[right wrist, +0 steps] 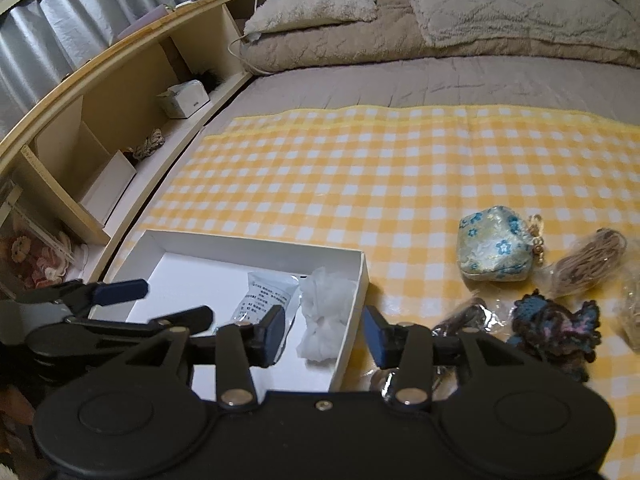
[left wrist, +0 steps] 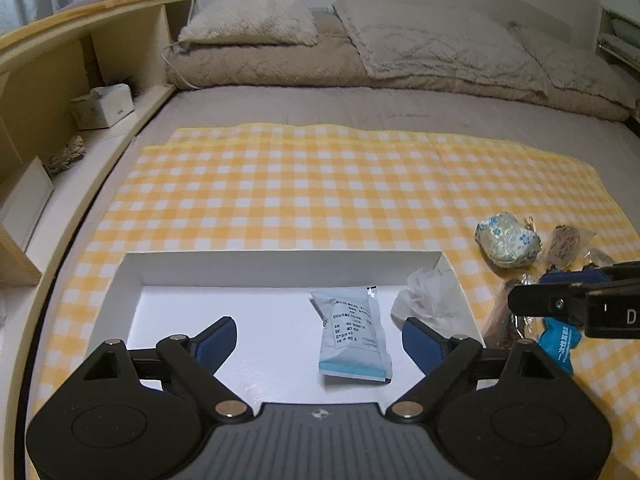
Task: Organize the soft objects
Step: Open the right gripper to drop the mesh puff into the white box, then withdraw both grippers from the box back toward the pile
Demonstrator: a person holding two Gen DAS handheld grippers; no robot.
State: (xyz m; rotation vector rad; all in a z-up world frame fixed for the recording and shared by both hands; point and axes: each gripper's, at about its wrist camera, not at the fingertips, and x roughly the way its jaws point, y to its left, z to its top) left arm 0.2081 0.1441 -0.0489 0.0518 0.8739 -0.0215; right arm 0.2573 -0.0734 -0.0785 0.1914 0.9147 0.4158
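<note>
A shallow white box (left wrist: 280,264) (right wrist: 224,246) lies on a yellow checked cloth (left wrist: 304,184) (right wrist: 360,168) on the bed. In it lie a pale blue printed packet (left wrist: 352,336) (right wrist: 260,300) and a crumpled white wad (left wrist: 428,296) (right wrist: 326,312). My left gripper (left wrist: 320,336) is open and empty above the box. My right gripper (right wrist: 324,336) is open and empty over the box's right wall. To its right lie a floral pouch (right wrist: 494,250) (left wrist: 506,240), a bagged coil of tan cord (right wrist: 588,262) (left wrist: 564,240), a dark bagged item (right wrist: 464,316) and a blue-brown crocheted piece (right wrist: 556,328).
A wooden headboard shelf (left wrist: 80,80) (right wrist: 100,120) runs along the left, holding a tissue box (left wrist: 104,104) (right wrist: 186,98) and a rope bundle (left wrist: 68,156). Pillows (left wrist: 256,20) and a folded blanket (right wrist: 400,44) lie at the far end of the bed.
</note>
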